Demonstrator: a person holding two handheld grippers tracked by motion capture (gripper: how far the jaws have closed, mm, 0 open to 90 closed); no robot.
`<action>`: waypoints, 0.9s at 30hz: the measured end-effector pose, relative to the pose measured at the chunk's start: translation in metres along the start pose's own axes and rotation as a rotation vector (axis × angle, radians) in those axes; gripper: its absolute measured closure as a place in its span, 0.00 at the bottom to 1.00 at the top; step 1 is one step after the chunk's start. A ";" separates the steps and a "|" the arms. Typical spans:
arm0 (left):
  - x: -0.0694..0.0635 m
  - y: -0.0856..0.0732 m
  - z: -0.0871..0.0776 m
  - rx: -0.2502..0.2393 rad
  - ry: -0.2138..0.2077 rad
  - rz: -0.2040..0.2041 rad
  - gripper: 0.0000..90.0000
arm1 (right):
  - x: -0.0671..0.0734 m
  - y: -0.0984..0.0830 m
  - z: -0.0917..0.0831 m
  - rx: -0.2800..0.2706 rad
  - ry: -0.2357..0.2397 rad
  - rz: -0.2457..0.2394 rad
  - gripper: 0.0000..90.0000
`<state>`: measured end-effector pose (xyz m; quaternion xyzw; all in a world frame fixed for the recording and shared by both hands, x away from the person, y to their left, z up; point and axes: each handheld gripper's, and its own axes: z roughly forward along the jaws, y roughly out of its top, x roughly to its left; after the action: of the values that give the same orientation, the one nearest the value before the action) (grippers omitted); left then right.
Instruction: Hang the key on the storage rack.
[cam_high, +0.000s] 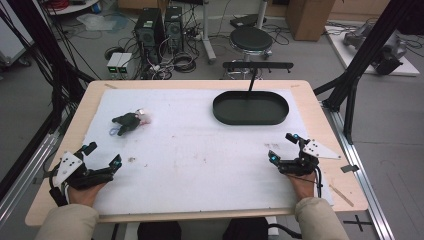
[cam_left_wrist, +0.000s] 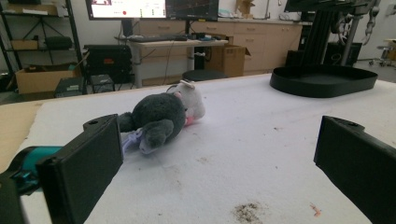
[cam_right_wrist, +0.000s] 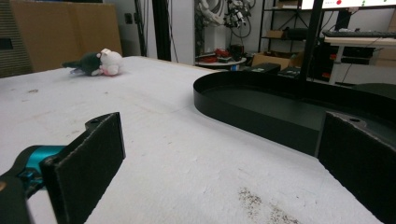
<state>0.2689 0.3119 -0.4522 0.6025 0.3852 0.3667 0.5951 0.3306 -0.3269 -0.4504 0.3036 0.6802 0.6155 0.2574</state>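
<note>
A small grey-and-white plush toy (cam_high: 131, 121) lies on its side on the white mat (cam_high: 200, 155) covering the desk (cam_high: 320, 115), toward the far left, well apart from the black oval tray (cam_high: 250, 108) at the far right. The left gripper (cam_high: 102, 155) and right gripper (cam_high: 282, 146) rest near the front edge, jaws wide and empty. The toy looks light, soft and compressible; its rounded grey body seems the surest hold.
</note>
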 end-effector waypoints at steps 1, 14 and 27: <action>0.000 0.000 0.000 0.000 0.000 0.000 0.02 | 0.000 0.000 0.000 0.000 0.000 0.000 0.01; 0.001 0.000 0.000 -0.005 0.002 -0.017 0.02 | 0.000 0.000 0.000 0.000 -0.001 0.006 0.01; 0.016 0.026 0.012 0.028 -0.052 -0.044 0.02 | 0.000 0.000 0.000 0.000 -0.001 0.001 0.01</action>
<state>0.2875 0.3216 -0.4267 0.6115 0.3880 0.3321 0.6043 0.3306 -0.3268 -0.4504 0.3043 0.6800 0.6155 0.2572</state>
